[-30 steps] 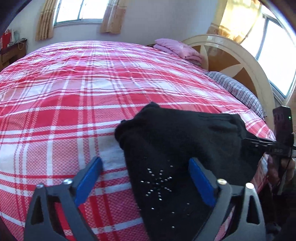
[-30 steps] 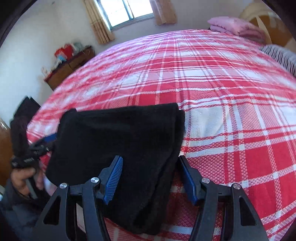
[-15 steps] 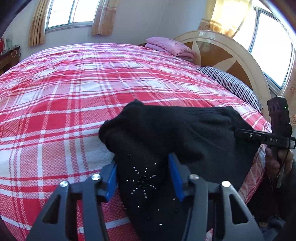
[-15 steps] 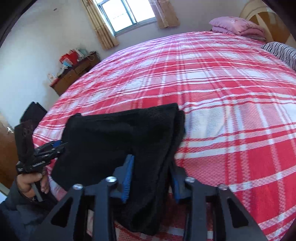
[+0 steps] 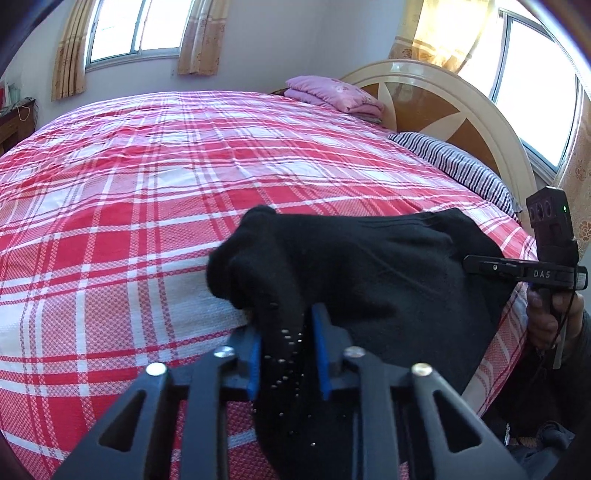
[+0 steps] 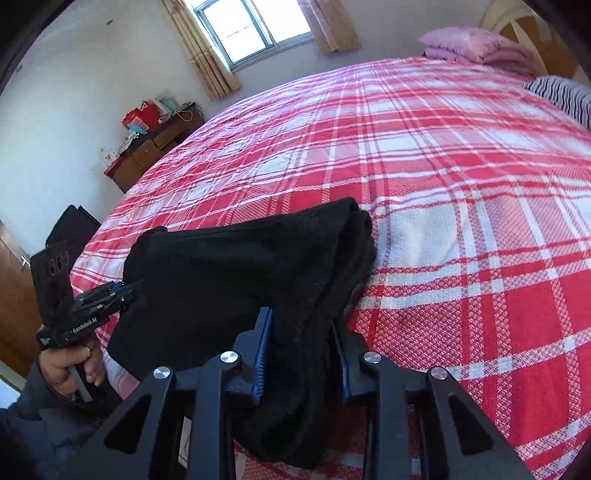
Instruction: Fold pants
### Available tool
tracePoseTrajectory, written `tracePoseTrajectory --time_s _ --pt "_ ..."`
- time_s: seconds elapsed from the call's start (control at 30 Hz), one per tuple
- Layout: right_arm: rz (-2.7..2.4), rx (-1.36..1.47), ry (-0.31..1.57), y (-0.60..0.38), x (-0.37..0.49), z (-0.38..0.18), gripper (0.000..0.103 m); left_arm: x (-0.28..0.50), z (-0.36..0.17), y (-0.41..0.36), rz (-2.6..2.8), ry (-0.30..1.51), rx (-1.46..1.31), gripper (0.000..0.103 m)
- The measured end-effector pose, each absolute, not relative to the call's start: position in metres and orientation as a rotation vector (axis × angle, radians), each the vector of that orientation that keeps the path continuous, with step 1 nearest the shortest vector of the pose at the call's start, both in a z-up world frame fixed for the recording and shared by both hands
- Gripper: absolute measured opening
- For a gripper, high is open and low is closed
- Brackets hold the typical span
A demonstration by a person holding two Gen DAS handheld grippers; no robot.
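Across the lower middle of both views lies one pair of black pants (image 5: 362, 266), folded into a thick pad on the near edge of one bed (image 5: 155, 192) with a red and white plaid cover. Two claws hold it. At the bottom centre of the left wrist view, the left claw (image 5: 286, 352) is closed down on a studded end of the pants, its two blue pads pressing the cloth from either side, and the fabric bunches up just above the fingertips. At the bottom centre of the right wrist view, the right claw (image 6: 301, 354) is likewise clamped on the stacked layers, with the cloth filling the narrow gap between its pads. Each claw also shows at the far edge of the other view, gripping the opposite end. Toward the upper right of the left wrist view sit one pink folded blanket (image 5: 332, 92), one striped pillow (image 5: 454, 166) and one arched headboard (image 5: 443, 99). Two windows (image 5: 136, 29) show there.
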State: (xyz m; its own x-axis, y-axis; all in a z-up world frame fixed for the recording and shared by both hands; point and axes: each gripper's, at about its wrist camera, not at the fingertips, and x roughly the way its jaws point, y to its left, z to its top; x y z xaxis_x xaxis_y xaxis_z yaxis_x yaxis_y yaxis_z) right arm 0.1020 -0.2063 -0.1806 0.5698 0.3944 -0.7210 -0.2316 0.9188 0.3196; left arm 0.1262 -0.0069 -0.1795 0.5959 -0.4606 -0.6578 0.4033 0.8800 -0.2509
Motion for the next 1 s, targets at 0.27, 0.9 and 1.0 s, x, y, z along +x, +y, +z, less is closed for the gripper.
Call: tracePoseTrajectory --time_s 0.27,0.9,1.0 --pt "0.37 0.161 0.859 -0.2 0.095 -0.165 0.026 0.122 -0.173 -0.006 -0.497 0.778 -0.055 0.014" --pt "0.325 0.101 0.849 -0.178 0.106 -0.138 0.026 0.126 -0.152 0.006 -0.556 0.763 -0.082 0.012" --pt "0.344 0.073 0.837 -0.166 0.113 -0.128 0.026 0.129 -0.142 0.015 -0.544 0.746 -0.078 0.012"
